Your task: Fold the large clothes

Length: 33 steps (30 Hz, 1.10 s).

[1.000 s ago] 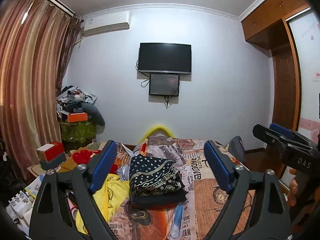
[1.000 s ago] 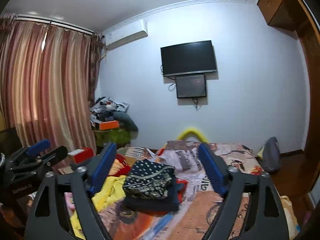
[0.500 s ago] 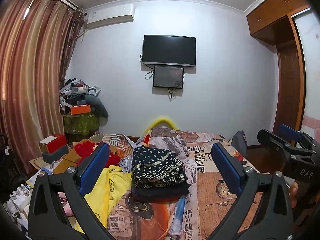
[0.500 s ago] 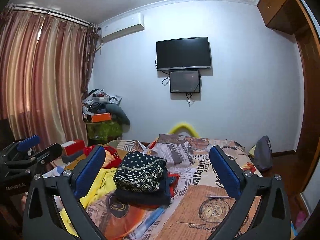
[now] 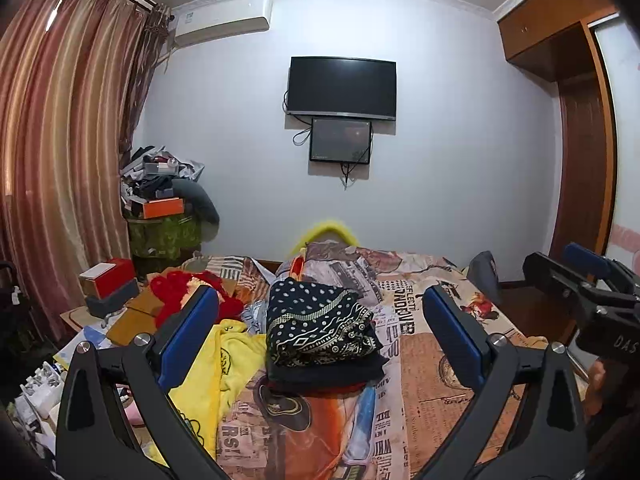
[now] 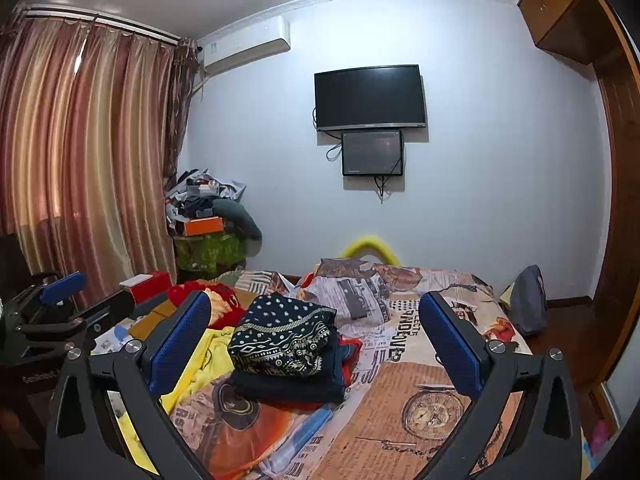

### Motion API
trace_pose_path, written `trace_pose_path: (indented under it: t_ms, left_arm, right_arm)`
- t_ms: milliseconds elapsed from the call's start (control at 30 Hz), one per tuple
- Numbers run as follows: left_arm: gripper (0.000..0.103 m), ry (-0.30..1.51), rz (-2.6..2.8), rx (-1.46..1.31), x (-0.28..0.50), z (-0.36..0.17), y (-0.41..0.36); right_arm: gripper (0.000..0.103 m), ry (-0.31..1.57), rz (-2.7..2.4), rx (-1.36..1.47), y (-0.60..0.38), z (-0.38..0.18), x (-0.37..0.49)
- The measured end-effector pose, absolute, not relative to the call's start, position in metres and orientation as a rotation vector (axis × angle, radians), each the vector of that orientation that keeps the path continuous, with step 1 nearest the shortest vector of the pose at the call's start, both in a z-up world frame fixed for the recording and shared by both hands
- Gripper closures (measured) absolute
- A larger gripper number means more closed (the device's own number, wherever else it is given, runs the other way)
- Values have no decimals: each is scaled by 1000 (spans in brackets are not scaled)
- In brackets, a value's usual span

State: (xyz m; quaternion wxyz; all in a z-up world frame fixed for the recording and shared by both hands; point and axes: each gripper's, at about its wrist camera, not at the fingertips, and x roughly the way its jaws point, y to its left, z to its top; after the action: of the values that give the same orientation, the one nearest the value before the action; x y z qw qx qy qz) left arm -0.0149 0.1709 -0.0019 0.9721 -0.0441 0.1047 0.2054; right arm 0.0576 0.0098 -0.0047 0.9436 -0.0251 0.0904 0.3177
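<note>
A stack of folded clothes (image 5: 320,332) lies mid-bed, topped by a dark navy garment with white dots and patterned trim; it also shows in the right wrist view (image 6: 284,344). A crumpled yellow garment (image 5: 224,368) lies to its left, also in the right wrist view (image 6: 200,364). A red garment (image 5: 184,292) lies further back left. My left gripper (image 5: 320,340) is open and empty, held above the near bed. My right gripper (image 6: 316,344) is open and empty, also above the bed. Each gripper shows at the edge of the other's view.
The bed (image 5: 440,360) has a newspaper-print cover. A side table with red and grey boxes (image 5: 108,288) stands left. A cluttered pile (image 5: 164,200) sits by the curtains. A grey bag (image 6: 528,300) is at the bed's right. A wardrobe (image 5: 580,140) stands right.
Both grippers have opened wider and the views have tilted down and drawn back a little, so more of the bed shows. The clothes have not moved.
</note>
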Motion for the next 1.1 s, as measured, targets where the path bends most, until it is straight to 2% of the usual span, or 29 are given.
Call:
trace_pose_path:
  t_ms: [1100]
  left_arm:
    - [0,240,412,-89,-11,-9,177]
  right_arm:
    - [0,210,655,-49,11,-3,58]
